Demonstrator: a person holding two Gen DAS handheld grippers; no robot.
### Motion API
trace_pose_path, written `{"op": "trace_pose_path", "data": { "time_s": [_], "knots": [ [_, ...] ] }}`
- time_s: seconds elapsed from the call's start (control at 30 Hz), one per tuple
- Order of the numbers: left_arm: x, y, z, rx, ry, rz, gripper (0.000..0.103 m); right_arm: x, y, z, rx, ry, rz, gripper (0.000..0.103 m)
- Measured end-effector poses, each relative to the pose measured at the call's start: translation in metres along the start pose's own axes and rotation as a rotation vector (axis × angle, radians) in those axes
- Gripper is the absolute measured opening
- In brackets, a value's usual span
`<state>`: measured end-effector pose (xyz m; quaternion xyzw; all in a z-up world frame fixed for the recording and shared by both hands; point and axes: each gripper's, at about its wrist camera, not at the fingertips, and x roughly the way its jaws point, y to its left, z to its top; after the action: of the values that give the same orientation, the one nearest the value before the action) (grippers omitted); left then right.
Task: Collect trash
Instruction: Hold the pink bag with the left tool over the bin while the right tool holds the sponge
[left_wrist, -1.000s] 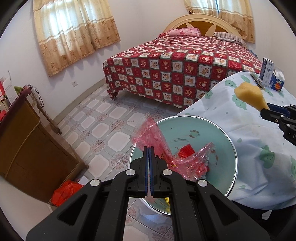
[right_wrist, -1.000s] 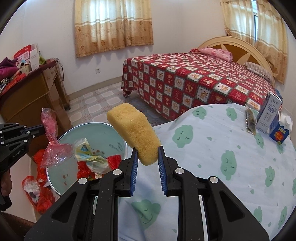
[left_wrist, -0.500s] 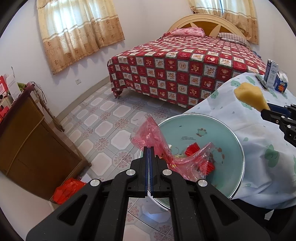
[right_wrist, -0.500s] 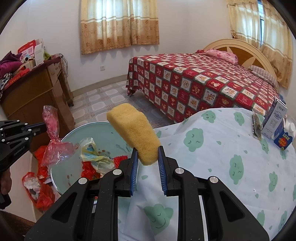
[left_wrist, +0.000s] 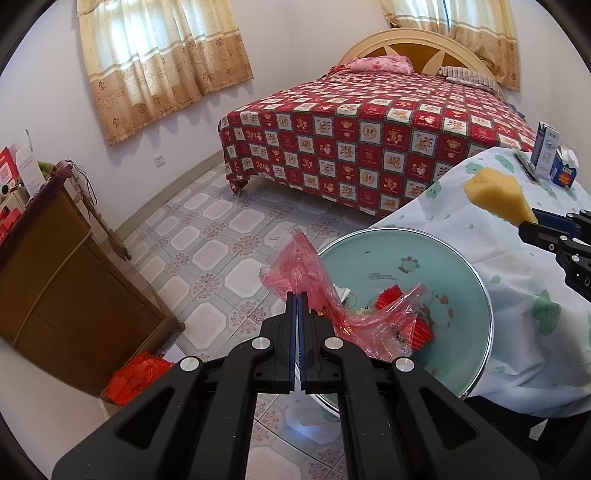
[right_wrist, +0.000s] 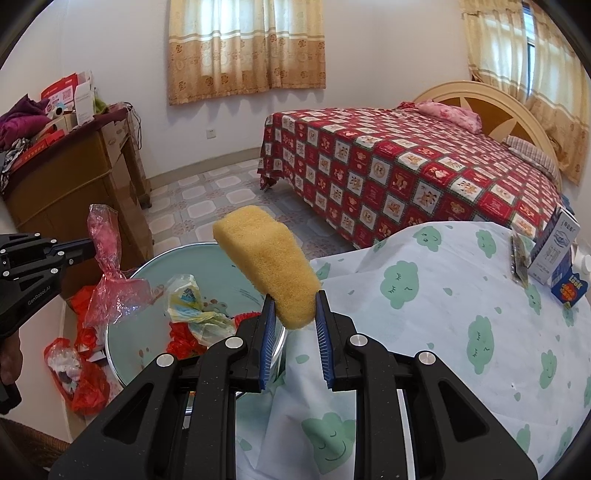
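Wrappers (right_wrist: 192, 306) in green basin (left_wrist: 443, 258)

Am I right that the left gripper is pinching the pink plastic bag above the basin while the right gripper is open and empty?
Not quite. The right gripper is shut on the yellow sponge, as the right wrist view shows. The rest holds: the left gripper pinches the pink plastic bag above the basin.

Red-quilted bed (left_wrist: 373, 133), curtained windows (left_wrist: 159, 55), tiled floor (left_wrist: 207, 236) — seemingly wooden cabinet (left_wrist: 62, 273)
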<state>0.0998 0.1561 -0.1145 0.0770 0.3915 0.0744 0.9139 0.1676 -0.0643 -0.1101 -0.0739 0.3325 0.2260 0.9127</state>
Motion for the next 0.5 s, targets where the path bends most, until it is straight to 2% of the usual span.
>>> {"op": "trace_pose_path", "data": {
  "time_s": [0.5],
  "knots": [
    [0.004,0.008,-0.004,-0.001,0.013,0.013,0.001,0.006,0.011,0.004,-0.023,0.008,0.017,0.022]
  ]
}}
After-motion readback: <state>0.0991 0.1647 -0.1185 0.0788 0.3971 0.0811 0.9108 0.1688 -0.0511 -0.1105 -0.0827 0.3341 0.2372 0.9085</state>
